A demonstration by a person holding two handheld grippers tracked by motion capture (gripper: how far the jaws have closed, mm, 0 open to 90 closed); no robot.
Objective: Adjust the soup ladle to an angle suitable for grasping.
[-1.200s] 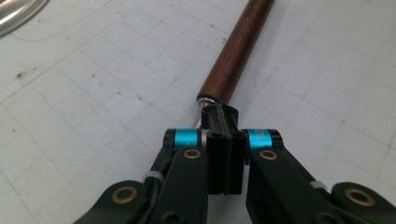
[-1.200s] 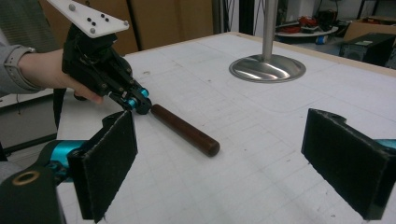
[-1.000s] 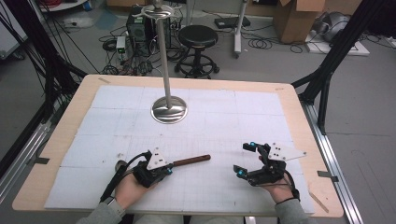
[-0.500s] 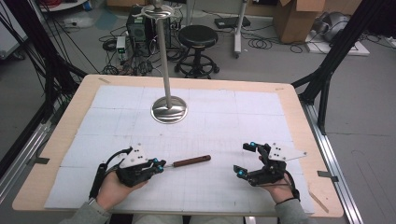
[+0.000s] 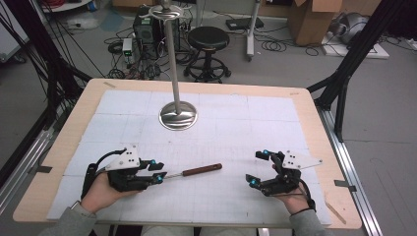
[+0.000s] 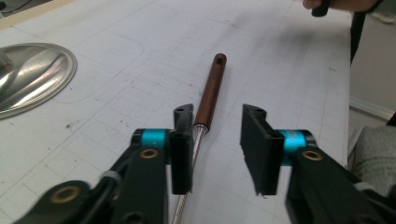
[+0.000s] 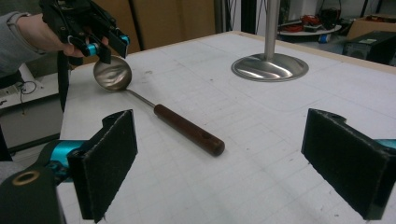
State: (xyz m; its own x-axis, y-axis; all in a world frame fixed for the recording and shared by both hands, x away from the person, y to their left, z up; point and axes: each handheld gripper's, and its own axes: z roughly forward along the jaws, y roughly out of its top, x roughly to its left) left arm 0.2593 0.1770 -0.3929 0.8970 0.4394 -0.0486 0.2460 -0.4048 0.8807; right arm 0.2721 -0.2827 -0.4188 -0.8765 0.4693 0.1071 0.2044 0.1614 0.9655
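Note:
A ladle with a brown wooden handle (image 5: 201,170) (image 6: 210,95) (image 7: 187,128) lies flat on the white mat, its steel bowl (image 7: 112,73) toward the person's left. My left gripper (image 5: 158,172) (image 6: 217,140) (image 7: 100,44) hovers just over the bowl end. Its jaws have just been opening, and the thin metal shaft runs beside the left-hand pad without being pressed. My right gripper (image 5: 255,167) (image 7: 224,163) rests near the front right of the table, open wide and holding nothing, pointed at the ladle's handle.
A tall steel pole on a round polished base (image 5: 178,115) (image 6: 28,77) (image 7: 270,66) stands at the middle back of the table (image 5: 59,147). A stool (image 5: 208,39), cables and boxes sit on the floor beyond.
The left hand has drawn back to the left and slightly up along the ladle, and its jaws have parted. The ladle and the right gripper have stayed where they were.

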